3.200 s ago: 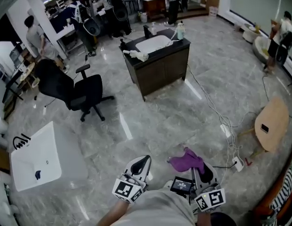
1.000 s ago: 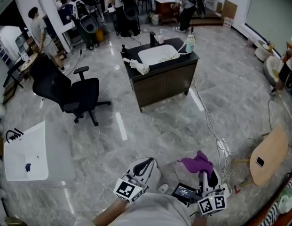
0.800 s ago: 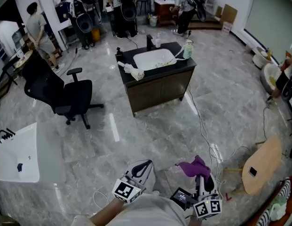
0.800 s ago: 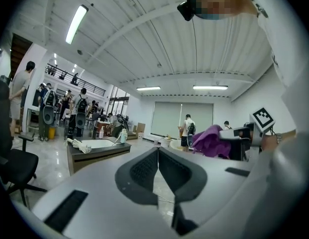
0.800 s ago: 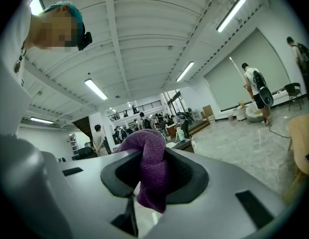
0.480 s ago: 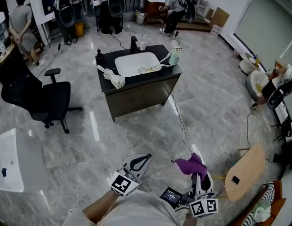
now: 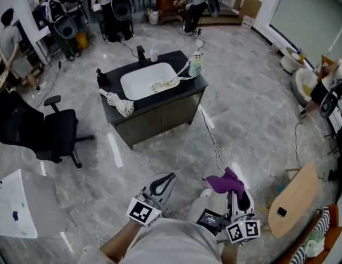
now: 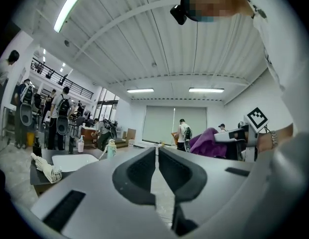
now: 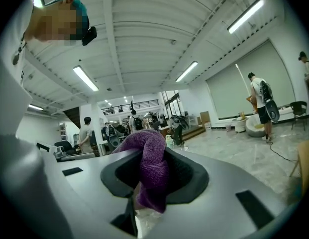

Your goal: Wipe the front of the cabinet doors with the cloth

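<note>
A dark cabinet with a black top and a white sink stands in the middle of the floor, its doors facing me. My right gripper is at the lower right of the head view, shut on a bunched purple cloth. The cloth fills the gap between the jaws in the right gripper view. My left gripper is beside it at lower centre, shut with nothing in it; its jaws meet in the left gripper view. Both grippers are well short of the cabinet.
A black office chair stands left of the cabinet. A white cable trails across the floor from the cabinet toward me. A round wooden table is at the right, a white basin at the left. Several people stand at the back.
The cabinet has come nearer and shifted left in the head view; chair and basin slid left. Both grippers travel with me, the cloth still held.
</note>
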Tool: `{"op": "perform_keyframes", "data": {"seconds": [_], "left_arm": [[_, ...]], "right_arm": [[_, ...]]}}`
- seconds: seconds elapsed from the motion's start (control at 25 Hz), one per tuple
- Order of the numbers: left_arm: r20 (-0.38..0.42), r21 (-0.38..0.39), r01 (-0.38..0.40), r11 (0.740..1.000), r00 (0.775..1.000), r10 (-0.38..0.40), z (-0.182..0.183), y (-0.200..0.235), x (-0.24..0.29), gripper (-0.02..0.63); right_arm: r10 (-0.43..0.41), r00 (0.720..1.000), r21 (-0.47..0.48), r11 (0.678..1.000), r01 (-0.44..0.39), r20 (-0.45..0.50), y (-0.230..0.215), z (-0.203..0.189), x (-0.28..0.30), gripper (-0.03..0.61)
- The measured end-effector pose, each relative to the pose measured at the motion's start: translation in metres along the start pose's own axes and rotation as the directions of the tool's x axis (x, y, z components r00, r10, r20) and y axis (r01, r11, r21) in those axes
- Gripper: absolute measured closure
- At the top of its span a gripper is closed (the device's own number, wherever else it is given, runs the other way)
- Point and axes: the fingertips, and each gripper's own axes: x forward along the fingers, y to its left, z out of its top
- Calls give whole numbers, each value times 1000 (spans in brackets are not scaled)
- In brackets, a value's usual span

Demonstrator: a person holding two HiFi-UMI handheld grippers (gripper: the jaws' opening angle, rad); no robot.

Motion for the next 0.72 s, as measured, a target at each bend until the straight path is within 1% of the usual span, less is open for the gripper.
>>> {"op": "perform_keyframes", "data": {"seconds": [0.08, 0.16, 0.24, 0.36, 0.44, 0.48, 0.56, 0.6, 0.64, 0.72], "left_arm": [[-1, 2, -42, 999, 999, 42, -4, 4, 28, 604], [-9, 14, -84, 996, 996, 84, -7, 4, 60, 594], [-17, 9, -140, 990, 990, 140, -10, 0, 91, 513], [22, -37, -231, 972, 973, 232, -1, -11, 141, 504], [37, -51, -272, 961, 961, 274, 4, -18, 168, 502], [40, -53, -285, 957, 957, 287, 5, -20, 180, 492], [37, -50, -295, 954, 954, 297, 4, -24, 197, 465], [32, -45, -293, 955, 955, 295, 3, -26, 203, 449], [24, -41, -293, 955, 956, 294, 2, -27, 207, 445], [15, -37, -301, 953, 953, 301, 2, -20, 217, 426]], "right_arm": [[46, 999, 3, 999, -46, -11, -26, 3, 28, 462], [109, 994, 17, 994, -108, -28, -52, 5, 58, 462], [178, 982, 34, 984, -177, -63, -81, 5, 86, 462], [292, 952, 37, 956, -289, -93, -123, 28, 128, 462], [361, 927, 37, 933, -359, -101, -142, 44, 154, 462], [392, 914, 36, 920, -391, -108, -148, 48, 169, 462], [464, 876, 34, 885, -464, -131, -149, 49, 197, 462], [509, 849, 35, 860, -509, -144, -142, 47, 209, 462], [558, 816, 38, 828, -560, -153, -132, 46, 219, 462], [656, 738, 46, 751, -658, -159, -107, 46, 238, 462]]}}
